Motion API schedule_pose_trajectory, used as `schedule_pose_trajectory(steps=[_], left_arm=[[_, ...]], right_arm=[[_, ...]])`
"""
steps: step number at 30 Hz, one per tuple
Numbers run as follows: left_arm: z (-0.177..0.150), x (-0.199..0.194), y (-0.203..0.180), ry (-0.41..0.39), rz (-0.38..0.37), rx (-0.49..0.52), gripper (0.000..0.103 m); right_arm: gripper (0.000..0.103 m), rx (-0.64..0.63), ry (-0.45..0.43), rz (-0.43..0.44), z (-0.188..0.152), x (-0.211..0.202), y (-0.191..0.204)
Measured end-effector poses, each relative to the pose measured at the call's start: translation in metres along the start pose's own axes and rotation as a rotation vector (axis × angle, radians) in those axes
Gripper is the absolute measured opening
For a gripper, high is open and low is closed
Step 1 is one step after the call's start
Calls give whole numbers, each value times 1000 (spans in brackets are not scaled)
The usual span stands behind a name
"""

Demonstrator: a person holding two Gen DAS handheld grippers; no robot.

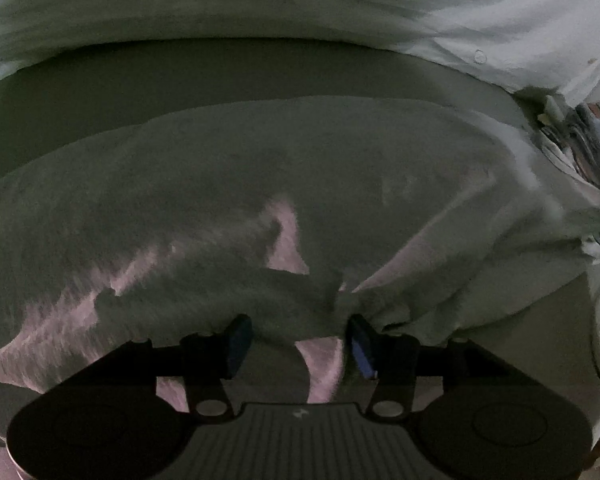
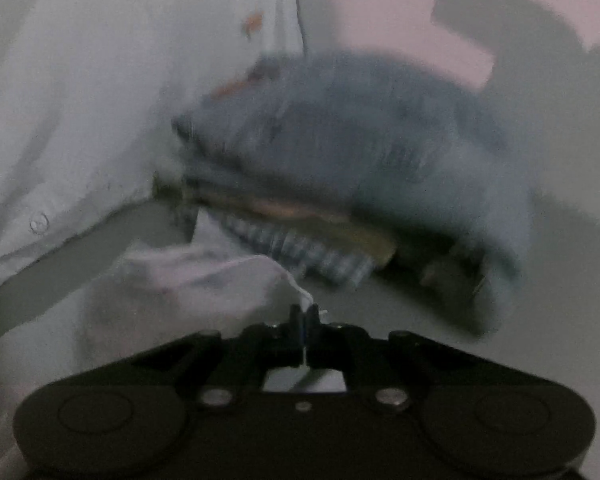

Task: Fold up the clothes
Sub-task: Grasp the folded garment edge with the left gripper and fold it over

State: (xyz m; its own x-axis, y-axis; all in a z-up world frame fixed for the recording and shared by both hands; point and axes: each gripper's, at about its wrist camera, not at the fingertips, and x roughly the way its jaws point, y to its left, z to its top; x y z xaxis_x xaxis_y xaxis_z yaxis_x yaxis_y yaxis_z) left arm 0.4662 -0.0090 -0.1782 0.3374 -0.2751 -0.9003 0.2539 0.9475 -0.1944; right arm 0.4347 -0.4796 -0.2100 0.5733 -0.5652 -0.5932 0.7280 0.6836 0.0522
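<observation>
A pale garment (image 1: 260,184) fills most of the left wrist view, spread in a broad, wrinkled sheet over a flat grey surface (image 1: 180,72). Everything else can be placed against this garment. Beyond its far edge, across a strip of bare surface, lies a white buttoned shirt (image 1: 500,20), running the whole width of the view, with one button showing near its right end. At the garment's right edge sits a pile of folded clothes (image 1: 588,136), only partly in view here. In the right wrist view the same pile (image 2: 360,152) is blurred: a grey-blue piece on top, a striped one and a tan one under it, with the white shirt (image 2: 80,100) to its left.

The left gripper (image 1: 296,340) points steeply down at the near edge of the pale garment. Its jaws stand apart, and a raised fold of the cloth lies between them; the pads do not press on it as far as the picture shows.

The right gripper (image 2: 305,314) is at the garment's right end, just in front of the pile. Its jaws are together, and a thin white edge of cloth (image 2: 220,276) runs up out of the closed fingertips, so it is clamped on a corner of the pale fabric. That corner bunches up just to the left of the fingertips.
</observation>
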Motion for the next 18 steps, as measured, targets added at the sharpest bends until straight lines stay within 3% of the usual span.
schedule_pose_trajectory(steps=[3, 6, 8, 9, 12, 13, 16, 18], left_arm=[[3, 2, 1, 4, 1, 13, 58], [5, 6, 2, 10, 5, 37, 63], [6, 7, 2, 15, 6, 40, 63], [7, 7, 3, 18, 7, 42, 63], [8, 7, 5, 23, 6, 39, 66], [8, 8, 6, 26, 6, 33, 68], [9, 10, 5, 31, -1, 29, 73], [10, 12, 2, 40, -6, 33, 79]], right_arm=[[1, -56, -56, -25, 16, -17, -13], [1, -43, -16, -51, 19, -6, -24], [5, -68, 75, -101, 13, 14, -24], [8, -93, 127, -124, 8, 22, -22], [30, -137, 127, -201, 0, 20, -12], [35, -149, 86, -180, 0, 13, -7], [35, -211, -19, -131, -2, -4, 11], [33, -249, -29, -24, -4, -5, 25]])
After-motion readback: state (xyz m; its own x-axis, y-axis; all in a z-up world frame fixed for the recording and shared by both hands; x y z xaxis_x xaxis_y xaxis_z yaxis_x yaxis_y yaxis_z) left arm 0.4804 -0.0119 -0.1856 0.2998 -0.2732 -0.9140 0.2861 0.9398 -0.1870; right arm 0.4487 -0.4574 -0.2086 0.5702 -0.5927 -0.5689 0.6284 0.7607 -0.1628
